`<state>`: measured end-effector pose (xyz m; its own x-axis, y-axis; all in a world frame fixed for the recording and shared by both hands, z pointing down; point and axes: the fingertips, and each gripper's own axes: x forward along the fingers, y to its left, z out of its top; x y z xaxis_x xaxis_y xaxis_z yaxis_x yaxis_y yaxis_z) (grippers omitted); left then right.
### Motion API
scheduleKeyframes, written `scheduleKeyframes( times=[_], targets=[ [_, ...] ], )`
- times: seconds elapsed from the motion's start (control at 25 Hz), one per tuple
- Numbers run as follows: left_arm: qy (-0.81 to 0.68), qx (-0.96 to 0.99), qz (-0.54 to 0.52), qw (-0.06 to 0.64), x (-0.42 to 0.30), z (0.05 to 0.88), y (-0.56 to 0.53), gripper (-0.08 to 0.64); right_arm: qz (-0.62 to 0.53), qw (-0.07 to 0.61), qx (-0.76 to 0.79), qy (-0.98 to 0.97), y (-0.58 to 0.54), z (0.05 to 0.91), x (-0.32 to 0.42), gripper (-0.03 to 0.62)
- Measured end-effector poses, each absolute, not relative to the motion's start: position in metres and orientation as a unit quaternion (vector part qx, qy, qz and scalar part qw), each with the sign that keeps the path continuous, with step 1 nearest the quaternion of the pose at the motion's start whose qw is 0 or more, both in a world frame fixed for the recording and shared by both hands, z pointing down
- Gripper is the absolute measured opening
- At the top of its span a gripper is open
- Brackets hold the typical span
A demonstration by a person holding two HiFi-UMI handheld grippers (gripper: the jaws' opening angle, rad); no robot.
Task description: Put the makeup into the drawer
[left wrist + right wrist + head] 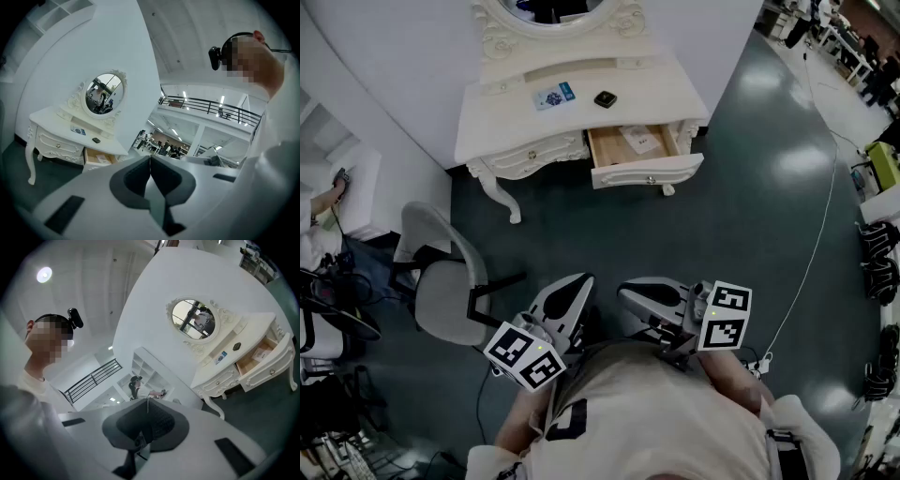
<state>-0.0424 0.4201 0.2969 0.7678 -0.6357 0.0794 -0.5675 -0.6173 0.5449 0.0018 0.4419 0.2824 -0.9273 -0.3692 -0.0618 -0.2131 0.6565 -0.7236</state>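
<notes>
Makeup point(605, 98) well apart from right tool point(628, 292)

White surface point(502, 117) at 12 o'clock, one drawer point(647, 171) pulled open.
A blue-and-white card point(552, 96) lies mid-top; a small black case point(605, 98) sits apart at the card's 3 o'clock.

Open-plan lab hall, staged dressing table point(508, 116), floor cables point(813, 261), distant workstations point(853, 49)

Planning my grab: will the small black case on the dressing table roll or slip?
The black case lies flat and low, so it probably won't roll. It looks small, so likely light, though it could skid on the smooth white tabletop.
</notes>
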Motion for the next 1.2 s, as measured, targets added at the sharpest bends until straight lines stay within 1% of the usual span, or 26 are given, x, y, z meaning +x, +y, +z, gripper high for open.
scheduleKeyframes(
  times=[0.36, 0.64, 0.88, 1.2],
  targets=[
    [-0.312, 0.908, -0.049, 0.276, -0.097, 0.298, 0.391, 0.038, -0.372, 0.08, -0.152, 0.912, 0.413, 0.279, -0.066, 0.028],
    [-0.294, 0.912, -0.053, 0.283, -0.137, 0.304, 0.37, 0.038, -0.389, 0.091, -0.161, 0.903, 0.387, 0.282, -0.105, 0.029],
    [-0.286, 0.916, -0.053, 0.276, -0.155, 0.303, 0.354, 0.038, -0.408, 0.078, -0.162, 0.895, 0.375, 0.289, -0.13, 0.029],
    [-0.304, 0.907, -0.063, 0.286, -0.172, 0.307, 0.347, 0.038, -0.418, 0.055, -0.138, 0.896, 0.362, 0.292, -0.156, 0.029]
  ],
)
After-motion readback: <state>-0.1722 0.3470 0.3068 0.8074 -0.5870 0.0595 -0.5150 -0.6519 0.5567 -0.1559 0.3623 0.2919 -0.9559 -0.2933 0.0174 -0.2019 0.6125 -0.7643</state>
